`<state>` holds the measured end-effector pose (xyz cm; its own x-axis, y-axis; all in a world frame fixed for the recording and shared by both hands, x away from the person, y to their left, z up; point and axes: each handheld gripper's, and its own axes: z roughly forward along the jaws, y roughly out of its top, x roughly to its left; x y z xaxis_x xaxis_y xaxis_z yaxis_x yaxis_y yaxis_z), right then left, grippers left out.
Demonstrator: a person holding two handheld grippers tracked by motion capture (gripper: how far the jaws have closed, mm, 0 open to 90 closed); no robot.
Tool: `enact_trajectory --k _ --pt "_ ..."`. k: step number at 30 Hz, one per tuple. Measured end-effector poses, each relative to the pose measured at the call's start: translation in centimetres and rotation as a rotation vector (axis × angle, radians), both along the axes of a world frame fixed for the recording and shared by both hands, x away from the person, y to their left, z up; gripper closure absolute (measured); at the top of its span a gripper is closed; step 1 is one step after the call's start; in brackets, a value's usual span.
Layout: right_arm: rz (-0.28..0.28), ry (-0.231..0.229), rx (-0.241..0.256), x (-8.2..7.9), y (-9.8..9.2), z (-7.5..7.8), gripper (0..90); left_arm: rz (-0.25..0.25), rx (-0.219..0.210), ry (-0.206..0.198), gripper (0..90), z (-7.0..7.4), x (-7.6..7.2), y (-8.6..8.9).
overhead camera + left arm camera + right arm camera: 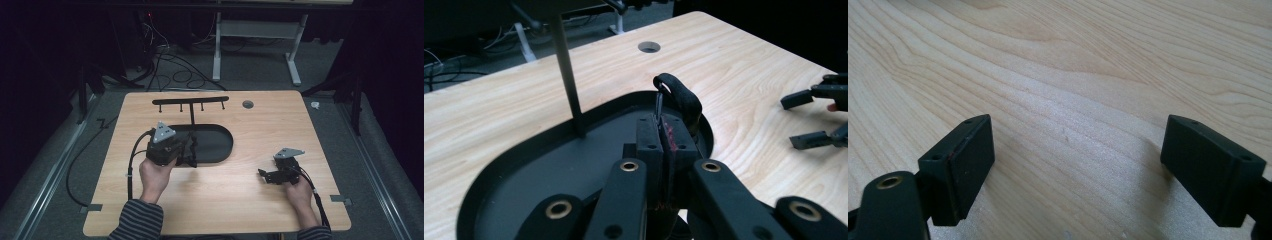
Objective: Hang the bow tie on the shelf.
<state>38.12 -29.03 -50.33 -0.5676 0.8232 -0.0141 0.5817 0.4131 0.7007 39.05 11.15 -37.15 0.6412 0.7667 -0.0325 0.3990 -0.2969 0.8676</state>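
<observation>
Two jaws of the left gripper (663, 137) are pressed together on a thin black strap loop (679, 95), which stands up from between the pads over the black oval tray (524, 165) of a hook stand. The stand's upright post (569, 75) rises from the tray just beside the gripper, and its crossbar with small hooks (190, 101) runs along the far side of the worktop (260, 120). The step in hand looks like carrying the loop up to a hook. To do it well, the grip should stay firm so the loop's opening stays upright, and the lift should clear the post before the loop is slid over a hook tip. In the high view the left hand (156, 176) grasps its gripper from behind and aims it away from the person, low over the tray's near edge. The right gripper (276, 173) rests low on the bare worktop, well apart from the tray, its jaws wide open and holding nothing.
</observation>
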Motion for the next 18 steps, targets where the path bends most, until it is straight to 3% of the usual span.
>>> enact_trajectory --k 18 --pt "-0.001 0.002 0.000 0.0 0.0 0.0 14.8 0.050 -0.009 -0.026 87.8 1.3 2.8 0.5"
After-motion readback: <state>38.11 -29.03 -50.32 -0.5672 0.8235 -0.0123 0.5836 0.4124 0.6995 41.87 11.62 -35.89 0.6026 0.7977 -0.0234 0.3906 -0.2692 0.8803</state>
